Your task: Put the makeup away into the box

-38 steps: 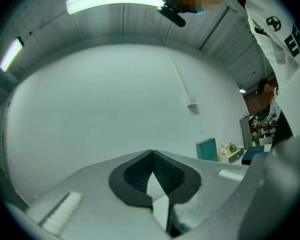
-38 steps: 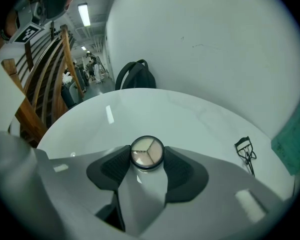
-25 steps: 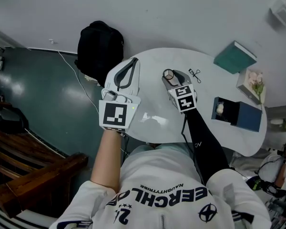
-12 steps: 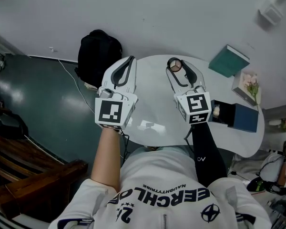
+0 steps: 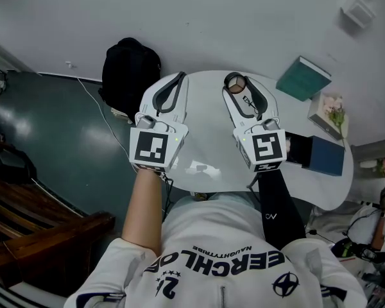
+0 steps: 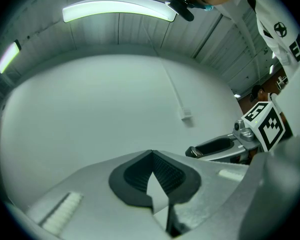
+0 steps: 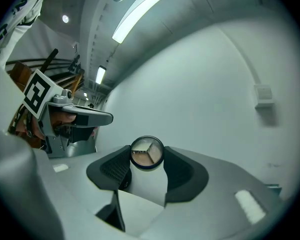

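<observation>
My right gripper [image 5: 235,83] is shut on a small round makeup compact [image 5: 236,86] with beige and brown pans, held up over the white round table [image 5: 208,130]. The right gripper view shows the compact [image 7: 147,153] pinched between the dark pads [image 7: 182,171], facing a pale wall. My left gripper [image 5: 178,77] hangs beside it to the left, its tips together and nothing in them; in its own view the gripper [image 6: 150,154] also points at the wall. The open dark blue box [image 5: 319,155] sits on the table's right side, partly hidden behind the right gripper's marker cube.
A teal book [image 5: 303,77] and a flower card [image 5: 330,113] lie at the table's far right. A small pair of scissors or glasses [image 5: 248,101] lies under the right gripper. A black backpack [image 5: 129,66] stands on the dark floor left of the table.
The right gripper has lifted off the table with the compact and levelled out, its cube now covering part of the box. The left gripper rose a little.
</observation>
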A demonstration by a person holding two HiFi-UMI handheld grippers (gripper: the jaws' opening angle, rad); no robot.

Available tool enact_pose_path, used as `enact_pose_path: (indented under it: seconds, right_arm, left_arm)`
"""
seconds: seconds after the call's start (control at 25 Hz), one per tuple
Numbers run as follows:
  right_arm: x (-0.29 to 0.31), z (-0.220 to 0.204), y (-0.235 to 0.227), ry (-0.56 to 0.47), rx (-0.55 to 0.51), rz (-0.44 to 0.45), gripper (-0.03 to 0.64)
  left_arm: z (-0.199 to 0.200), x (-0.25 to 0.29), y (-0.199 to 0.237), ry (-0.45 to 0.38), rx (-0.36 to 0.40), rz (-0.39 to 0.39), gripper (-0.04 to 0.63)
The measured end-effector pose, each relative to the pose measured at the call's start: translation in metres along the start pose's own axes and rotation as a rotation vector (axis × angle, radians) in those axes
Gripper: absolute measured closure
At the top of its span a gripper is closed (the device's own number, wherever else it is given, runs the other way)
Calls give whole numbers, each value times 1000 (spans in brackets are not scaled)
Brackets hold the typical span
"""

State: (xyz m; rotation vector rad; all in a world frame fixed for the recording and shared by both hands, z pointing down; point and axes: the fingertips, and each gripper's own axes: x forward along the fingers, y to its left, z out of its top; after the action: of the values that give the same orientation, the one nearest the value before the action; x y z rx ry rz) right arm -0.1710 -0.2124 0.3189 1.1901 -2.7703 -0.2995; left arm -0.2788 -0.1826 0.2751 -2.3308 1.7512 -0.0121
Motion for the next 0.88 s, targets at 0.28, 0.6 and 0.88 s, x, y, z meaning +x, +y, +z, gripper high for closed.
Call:
enact_pose_path:
  seconds: [0.28, 0.6, 0.88]
  right_arm:
    - [-33, -9, -38, 21, 9, -26, 374]
    - [-96, -28, -120, 43, 9, -122, 374]
    - [-161, -50, -191, 57, 25, -228, 374]
  left_arm:
    - [10, 18, -49, 5, 13, -41, 588]
    - [19, 62, -140, -1, 15, -130, 588]
    - [31, 98, -227, -40, -28, -225, 588]
